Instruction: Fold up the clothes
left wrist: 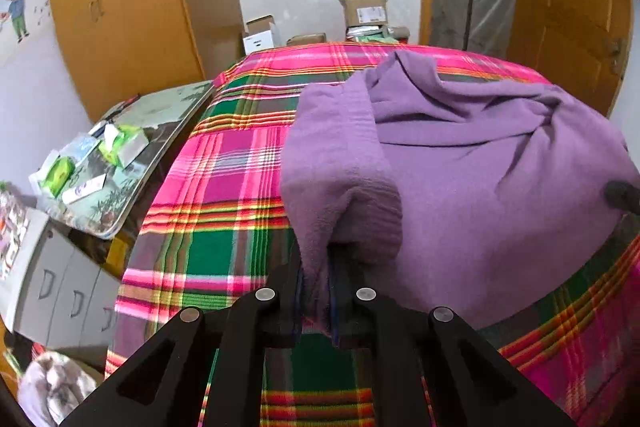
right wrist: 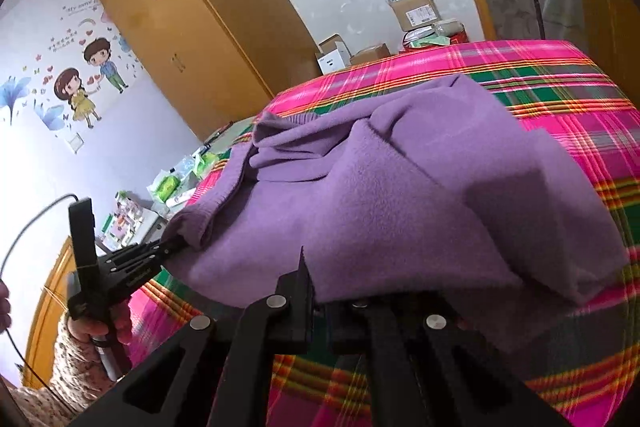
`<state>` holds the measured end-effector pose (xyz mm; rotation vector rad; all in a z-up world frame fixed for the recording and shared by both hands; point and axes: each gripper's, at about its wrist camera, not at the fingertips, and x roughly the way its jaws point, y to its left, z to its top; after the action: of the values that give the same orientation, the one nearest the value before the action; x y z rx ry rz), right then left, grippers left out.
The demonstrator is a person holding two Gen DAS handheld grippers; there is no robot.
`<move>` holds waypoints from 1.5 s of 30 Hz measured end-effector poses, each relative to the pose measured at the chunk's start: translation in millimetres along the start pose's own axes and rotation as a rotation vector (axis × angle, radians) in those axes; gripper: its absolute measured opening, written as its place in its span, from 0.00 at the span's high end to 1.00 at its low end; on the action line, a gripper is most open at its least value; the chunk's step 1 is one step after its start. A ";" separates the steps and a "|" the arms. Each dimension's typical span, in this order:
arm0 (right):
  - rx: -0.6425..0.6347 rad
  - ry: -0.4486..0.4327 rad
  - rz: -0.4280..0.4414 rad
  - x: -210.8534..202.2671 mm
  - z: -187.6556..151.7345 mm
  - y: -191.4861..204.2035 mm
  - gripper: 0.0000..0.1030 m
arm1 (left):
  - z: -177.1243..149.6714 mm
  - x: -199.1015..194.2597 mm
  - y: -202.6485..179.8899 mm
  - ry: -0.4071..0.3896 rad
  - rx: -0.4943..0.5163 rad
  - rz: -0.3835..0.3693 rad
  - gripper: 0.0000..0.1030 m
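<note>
Garment: a purple fleece garment (left wrist: 460, 167) lies crumpled on the plaid bed cover (left wrist: 224, 195), bunched in loose folds, its near edge lifted off the cover.

Left claw: the left claw (left wrist: 316, 291) is clenched on a fold of the purple fleece; in the left wrist view the cloth hangs down between the two black fingers, which press it from both sides. In the right wrist view the same claw (right wrist: 176, 247) grips the garment's left corner, held by a hand (right wrist: 100, 327) in a patterned knitted sleeve (right wrist: 68, 367), a thin cable looping off its back.

Right claw: the right claw (right wrist: 320, 303) meets the near hem of the fleece; the cloth drapes over its right finger and hides the tips (I cannot tell whether it is clenched or released).

Bed: the pink, green and orange plaid cover spreads over the whole bed.

Beside the bed: a low bench (left wrist: 132, 147) carries green and white packets, with a grey drawer unit (left wrist: 60, 291) just below it.

Background: an orange wooden wardrobe (left wrist: 132, 7), cardboard boxes (left wrist: 366, 11) past the bed's far edge, and cartoon wall stickers (right wrist: 88, 83) on the pale wall.
</note>
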<state>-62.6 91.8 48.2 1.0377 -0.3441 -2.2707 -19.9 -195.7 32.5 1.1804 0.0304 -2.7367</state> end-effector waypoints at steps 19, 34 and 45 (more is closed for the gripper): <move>0.012 0.017 0.028 -28.5 -37.8 1.2 0.97 | -35.9 -19.9 0.8 0.019 -0.083 -0.057 0.91; 0.031 0.036 0.022 -21.7 -48.8 -4.5 0.96 | -42.2 -34.0 -4.7 -0.021 -0.006 -0.018 0.63; 0.055 0.054 0.035 -15.4 -52.1 -5.5 0.96 | -39.1 -23.3 -32.0 -0.016 0.169 0.084 0.61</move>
<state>-17.9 106.6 20.4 1.1099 -0.4010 -2.2092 19.0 -157.6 21.0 1.1709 -0.2518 -2.7186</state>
